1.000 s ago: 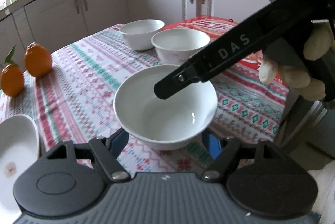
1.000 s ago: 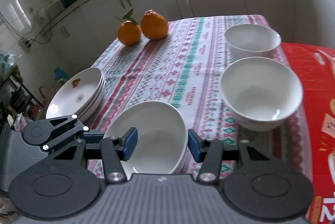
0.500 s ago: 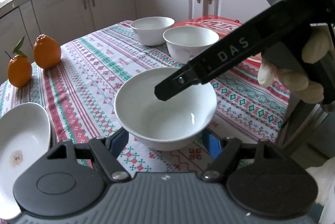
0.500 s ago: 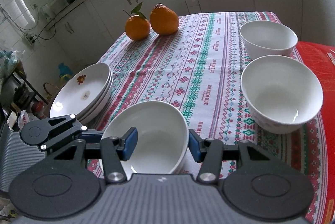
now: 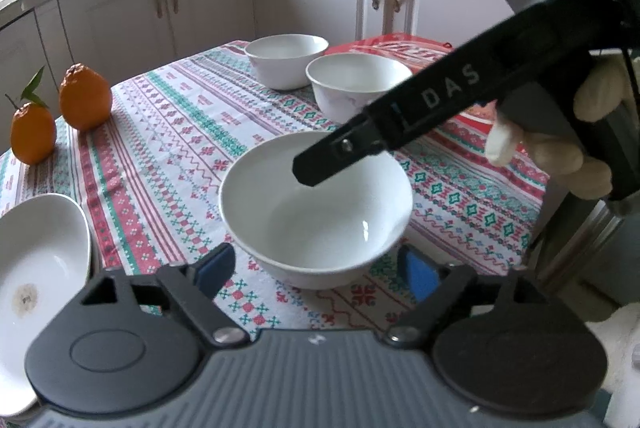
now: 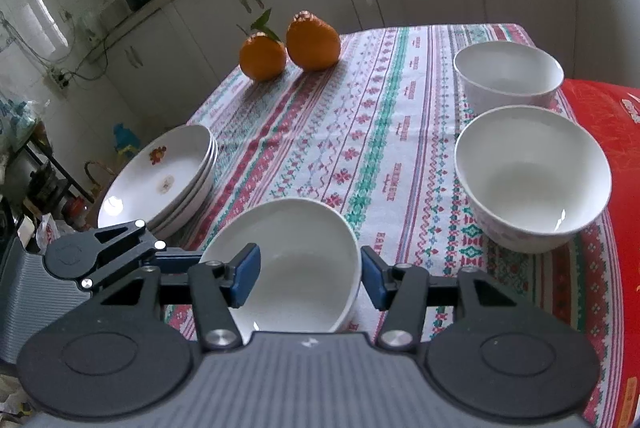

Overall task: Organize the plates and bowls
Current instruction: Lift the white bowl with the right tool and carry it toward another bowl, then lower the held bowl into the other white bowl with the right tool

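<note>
Bowl (image 5: 316,208) handover near table (image 5: 168,132) edge.
Left gripper (image 5: 316,268) just spread clear; my right gripper (image 6: 308,276) straddles its rim; next, stacking.

The only text I can read for certain is "DAS", in pale capital letters along the black finger of my right gripper (image 5: 452,88), seen from my left wrist camera where that finger crosses above the near white bowl (image 5: 316,208). The red box (image 6: 616,132) at the table's far right edge carries pale printing, but it is too blurred and cut off for me to make out. The patterned tablecloth (image 6: 360,132) has small dark marks in some of its stripes that look like repeated lettering, too small to read.
</note>
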The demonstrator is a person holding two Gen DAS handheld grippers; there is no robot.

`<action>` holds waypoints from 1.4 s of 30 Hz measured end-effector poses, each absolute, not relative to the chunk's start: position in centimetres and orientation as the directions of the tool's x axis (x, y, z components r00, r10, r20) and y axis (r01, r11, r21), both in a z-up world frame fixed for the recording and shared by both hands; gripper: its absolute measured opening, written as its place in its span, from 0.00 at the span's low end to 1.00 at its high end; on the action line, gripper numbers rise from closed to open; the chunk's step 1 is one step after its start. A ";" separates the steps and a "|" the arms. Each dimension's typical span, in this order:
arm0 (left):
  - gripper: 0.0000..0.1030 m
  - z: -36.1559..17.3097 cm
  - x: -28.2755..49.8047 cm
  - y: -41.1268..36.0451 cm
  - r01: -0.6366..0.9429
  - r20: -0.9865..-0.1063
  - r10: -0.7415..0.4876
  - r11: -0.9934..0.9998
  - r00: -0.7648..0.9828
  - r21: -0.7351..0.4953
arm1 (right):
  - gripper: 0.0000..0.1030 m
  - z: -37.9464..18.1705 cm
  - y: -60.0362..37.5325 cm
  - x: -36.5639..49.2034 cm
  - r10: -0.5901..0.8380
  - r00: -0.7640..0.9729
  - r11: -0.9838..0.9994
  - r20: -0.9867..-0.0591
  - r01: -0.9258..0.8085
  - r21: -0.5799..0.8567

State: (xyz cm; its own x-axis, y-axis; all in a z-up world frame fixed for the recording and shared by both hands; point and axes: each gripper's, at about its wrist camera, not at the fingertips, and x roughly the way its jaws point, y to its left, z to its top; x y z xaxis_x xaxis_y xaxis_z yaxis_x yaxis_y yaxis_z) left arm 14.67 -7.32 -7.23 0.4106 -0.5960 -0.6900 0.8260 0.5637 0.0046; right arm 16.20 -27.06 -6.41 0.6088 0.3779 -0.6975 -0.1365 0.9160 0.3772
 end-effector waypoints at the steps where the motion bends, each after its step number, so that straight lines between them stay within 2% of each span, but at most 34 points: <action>1: 0.88 -7.1 14.6 -7.3 0.827 -0.689 -0.595 0.563 0.414 0.011 | 0.60 -6.3 -27.2 16.1 0.374 0.614 0.917 -0.695 -0.134 0.376; 3: 0.88 -6.8 14.4 -7.2 0.826 -0.688 -0.592 0.563 0.419 0.019 | 0.68 -5.9 -27.4 16.0 0.364 0.625 0.921 -0.691 -0.130 0.367; 8: 0.88 -5.1 13.8 -7.1 0.831 -0.669 -0.607 0.555 0.429 0.030 | 0.70 -4.9 -28.3 15.2 0.349 0.647 0.928 -0.679 -0.134 0.349; 12: 0.88 -2.8 13.2 -7.9 0.840 -0.620 -0.641 0.541 0.452 0.053 | 0.73 -3.5 -29.7 14.3 0.322 0.679 0.938 -0.660 -0.134 0.320; 14: 0.90 -1.7 13.2 -9.1 0.835 -0.596 -0.650 0.546 0.472 0.066 | 0.80 -2.7 -30.8 14.0 0.297 0.702 0.946 -0.647 -0.123 0.301; 16: 0.91 -1.0 13.3 -10.5 0.834 -0.566 -0.667 0.547 0.484 0.069 | 0.82 -2.0 -32.1 13.9 0.266 0.729 0.954 -0.630 -0.105 0.281; 21: 0.91 -1.1 14.2 -15.7 0.822 -0.564 -0.649 0.562 0.511 0.099 | 0.82 -1.8 -35.8 15.1 0.197 0.756 0.964 -0.624 -0.034 0.264; 27: 0.90 -3.9 16.0 -20.2 0.801 -0.648 -0.578 0.593 0.496 0.085 | 0.82 -3.3 -39.1 17.5 0.166 0.747 0.962 -0.644 0.021 0.273; 33: 0.88 -5.3 17.1 -22.2 0.785 -0.685 -0.534 0.613 0.495 0.090 | 0.80 -4.8 -40.2 19.7 0.159 0.723 0.968 -0.672 0.021 0.251; 36: 0.84 -5.9 18.1 -22.9 0.775 -0.718 -0.510 0.629 0.474 0.065 | 0.79 -5.7 -40.8 20.8 0.166 0.711 0.965 -0.683 0.026 0.261; 42: 0.76 -6.7 18.7 -24.0 0.777 -0.740 -0.492 0.626 0.459 0.066 | 0.71 -7.0 -41.6 21.9 0.190 0.690 0.959 -0.699 0.023 0.283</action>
State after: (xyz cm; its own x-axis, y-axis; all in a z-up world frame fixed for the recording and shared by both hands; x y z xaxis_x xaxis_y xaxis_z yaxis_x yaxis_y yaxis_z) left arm 18.73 -24.02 -6.66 0.4589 -0.4920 -0.7399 0.7772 0.6258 0.0659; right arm 21.94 -41.56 -6.97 0.6895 0.1901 -0.6988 0.0226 0.9588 0.2832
